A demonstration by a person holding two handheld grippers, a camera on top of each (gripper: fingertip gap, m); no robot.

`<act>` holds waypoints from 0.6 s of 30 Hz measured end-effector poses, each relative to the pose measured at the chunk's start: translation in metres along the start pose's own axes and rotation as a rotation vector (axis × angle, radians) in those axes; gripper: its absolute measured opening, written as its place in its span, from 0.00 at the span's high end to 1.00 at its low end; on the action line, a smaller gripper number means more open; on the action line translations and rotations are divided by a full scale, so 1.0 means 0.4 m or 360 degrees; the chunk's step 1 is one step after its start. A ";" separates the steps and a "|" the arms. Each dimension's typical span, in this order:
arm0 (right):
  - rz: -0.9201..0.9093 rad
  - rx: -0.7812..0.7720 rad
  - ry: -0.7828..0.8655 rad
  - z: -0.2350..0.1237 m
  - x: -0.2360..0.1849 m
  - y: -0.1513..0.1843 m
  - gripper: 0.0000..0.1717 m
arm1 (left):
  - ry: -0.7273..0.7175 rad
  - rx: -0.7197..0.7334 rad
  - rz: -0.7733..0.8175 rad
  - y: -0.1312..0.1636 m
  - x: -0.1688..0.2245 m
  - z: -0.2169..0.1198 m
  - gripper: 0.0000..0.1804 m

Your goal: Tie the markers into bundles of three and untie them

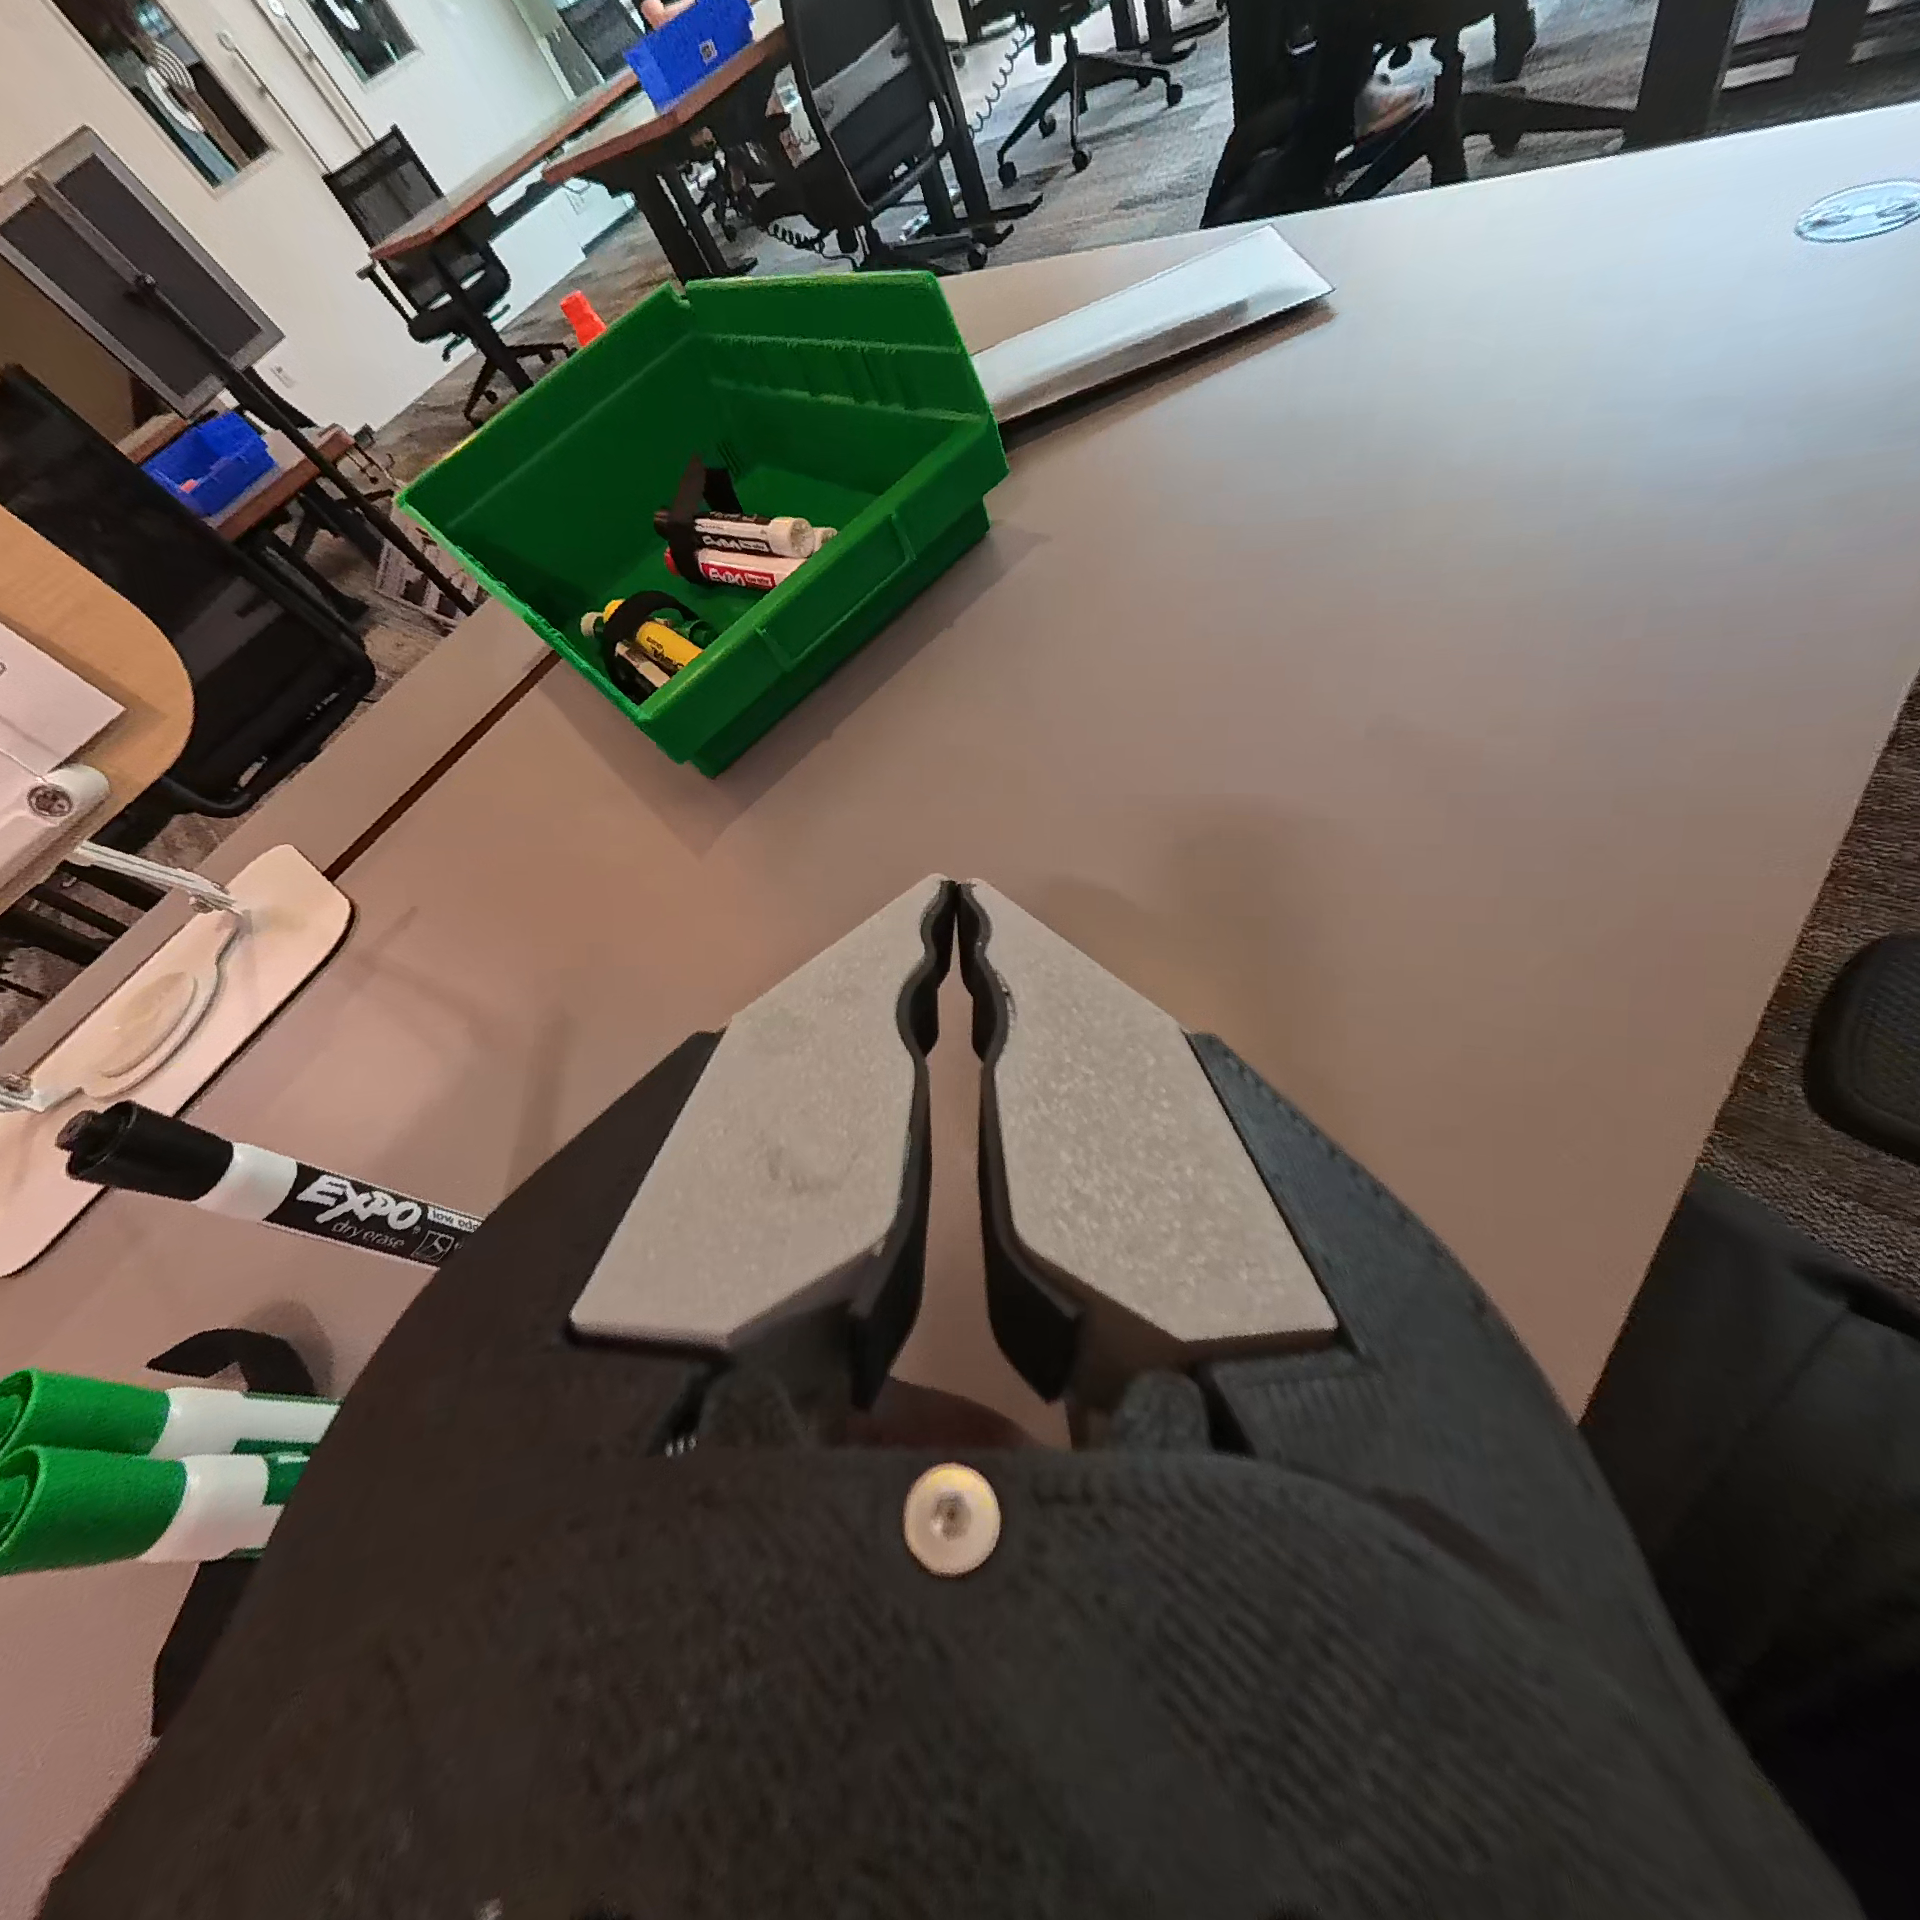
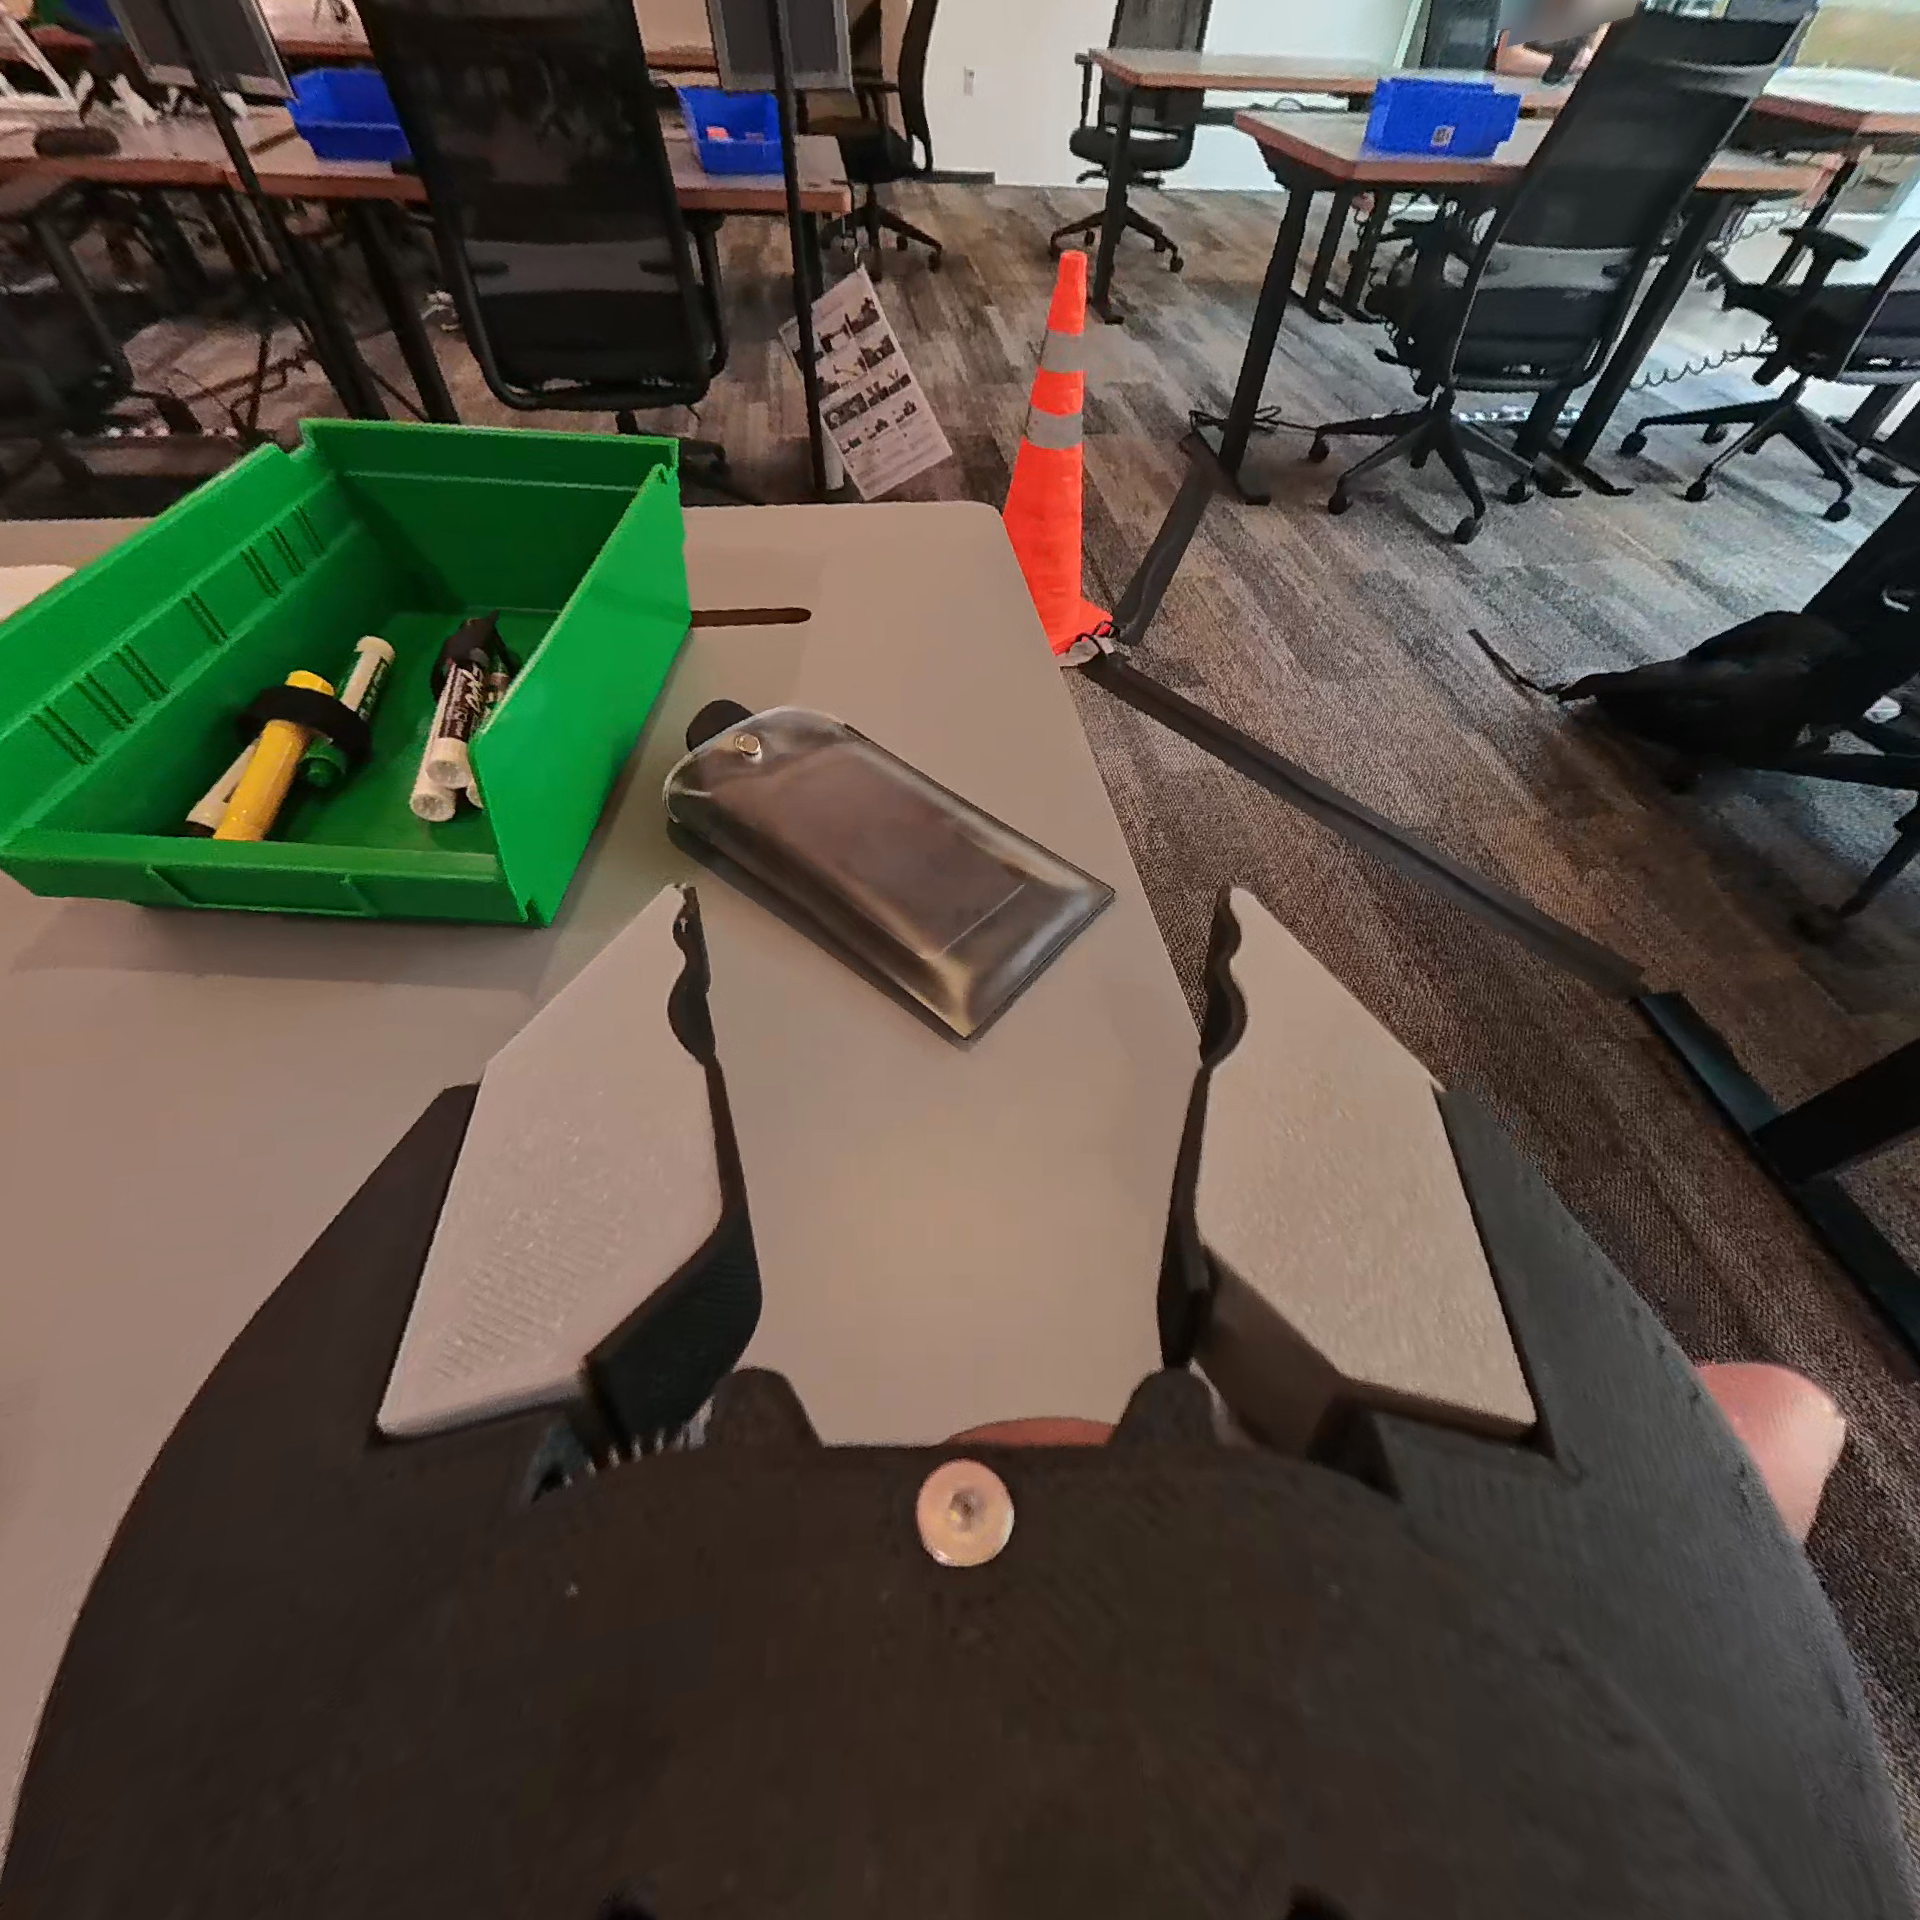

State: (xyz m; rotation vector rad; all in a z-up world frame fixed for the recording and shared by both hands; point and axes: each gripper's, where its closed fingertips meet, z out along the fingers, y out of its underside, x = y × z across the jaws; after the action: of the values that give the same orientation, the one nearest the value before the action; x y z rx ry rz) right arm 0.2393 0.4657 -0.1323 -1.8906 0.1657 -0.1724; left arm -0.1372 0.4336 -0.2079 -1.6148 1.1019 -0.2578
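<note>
On your left side, in the left wrist view, two green markers (image 1: 94,1455) lie side by side at the picture edge, and a black strap (image 1: 244,1356) shows just behind them. A little beyond them a black marker (image 1: 260,1184) lies on the worktop (image 1: 1351,727), its cap end over a clear pouch (image 1: 197,997). The rest of these three markers is hidden behind your left gripper (image 1: 954,889). The fingers of this gripper are pressed together at the tips, with nothing between them, and they stand over bare worktop.

Farther ahead and to the left sits a green bin (image 1: 831,623). Inside it lie two bundles of markers, each wrapped with a black strap: one with a yellow marker (image 1: 665,644) near the front wall, and one with white and red barrels (image 1: 743,545) behind it. A flat silver strip (image 1: 1143,322) lies on the worktop beyond the bin.

In the right wrist view the same green bin is at the left, with the yellow bundle (image 2: 275,764) and the other bundle (image 2: 457,717) next to each other inside. Just beside the bin, to its right, a clear pouch with a dark inside (image 2: 883,862) lies flat. Your right gripper (image 2: 956,894) has its fingers spread wide and holds nothing; the near corner of the pouch is between the tips, not touching them. On the floor past the worktop edge stands an orange cone (image 2: 1055,447).
</note>
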 end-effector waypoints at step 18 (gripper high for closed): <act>-0.0591 0.0381 -0.0646 -0.105 -0.598 0.033 0.72 | -0.0217 -0.0011 -0.0140 0.018 -0.098 0.060 1.00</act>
State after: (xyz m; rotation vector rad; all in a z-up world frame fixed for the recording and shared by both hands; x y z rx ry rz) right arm -0.0037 0.4704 -0.1402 -1.6631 -0.4652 -0.0524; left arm -0.1463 0.4792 -0.2087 -1.6639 0.9303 -0.1986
